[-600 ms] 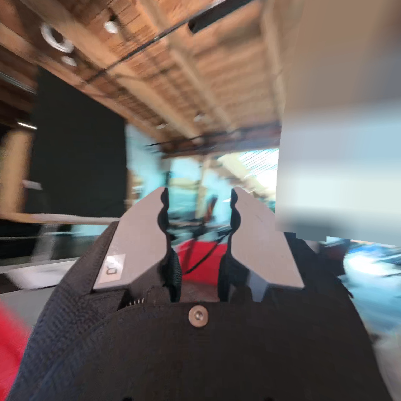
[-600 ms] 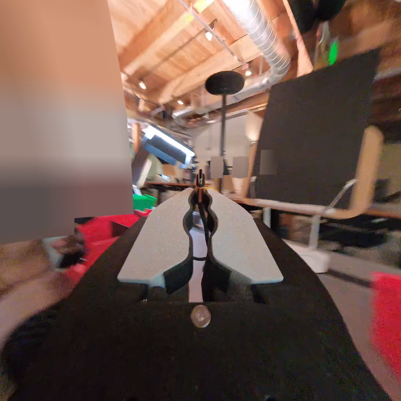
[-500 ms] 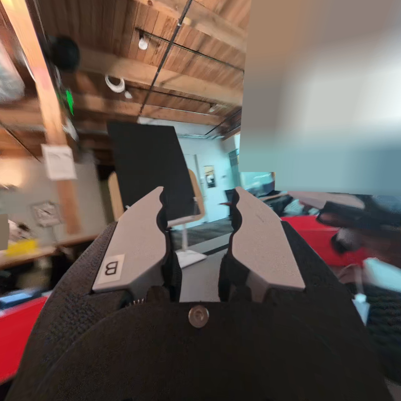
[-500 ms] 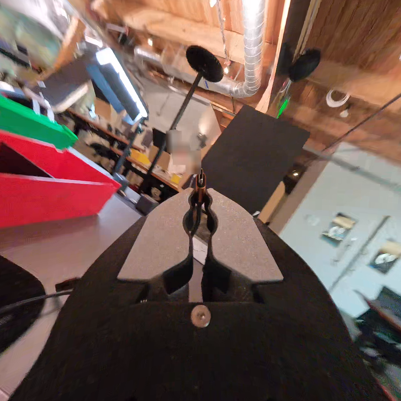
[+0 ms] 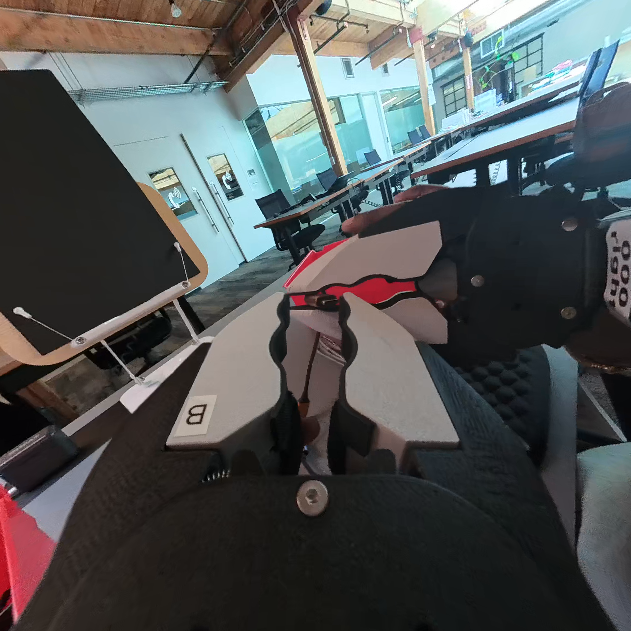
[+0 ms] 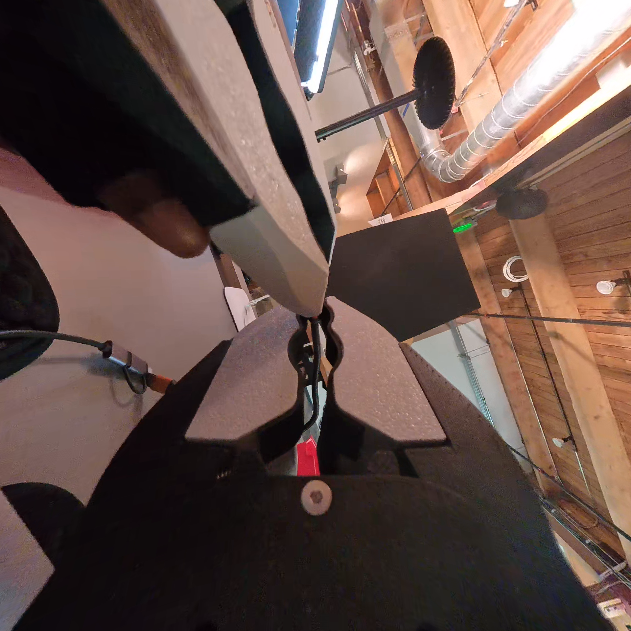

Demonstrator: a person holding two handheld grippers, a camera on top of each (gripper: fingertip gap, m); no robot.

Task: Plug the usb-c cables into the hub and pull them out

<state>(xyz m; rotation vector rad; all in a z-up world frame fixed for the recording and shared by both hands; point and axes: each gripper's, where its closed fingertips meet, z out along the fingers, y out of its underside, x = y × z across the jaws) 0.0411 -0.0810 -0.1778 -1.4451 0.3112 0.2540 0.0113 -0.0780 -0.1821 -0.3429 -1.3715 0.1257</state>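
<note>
My right gripper (image 6: 319, 312) is shut on a black usb-c cable just behind its plug (image 6: 314, 329). In the left wrist view it (image 5: 290, 295) reaches in from the right, lying sideways, and the metal plug (image 5: 322, 302) sits between my left gripper's fingertips. My left gripper (image 5: 312, 302) is open around that plug, not closed on it. The cable (image 5: 309, 365) hangs down between the left fingers to an orange connector (image 5: 304, 406). In the right wrist view a left finger (image 6: 280, 246) fills the upper left. A small grey hub (image 6: 131, 360) with a black lead lies on the table.
A black panel on a wooden stand (image 5: 68, 205) stands at the left. A black textured mat (image 5: 505, 386) lies under the right gripper. Red bins show behind the right gripper (image 5: 368, 293) and at the lower left (image 5: 17, 553). A small dark box (image 5: 34, 454) sits at the table's left edge.
Both views have swung round and sharpened. The two grippers have come together, tip to tip. The right gripper still holds the plug, which now lies between the open left fingertips.
</note>
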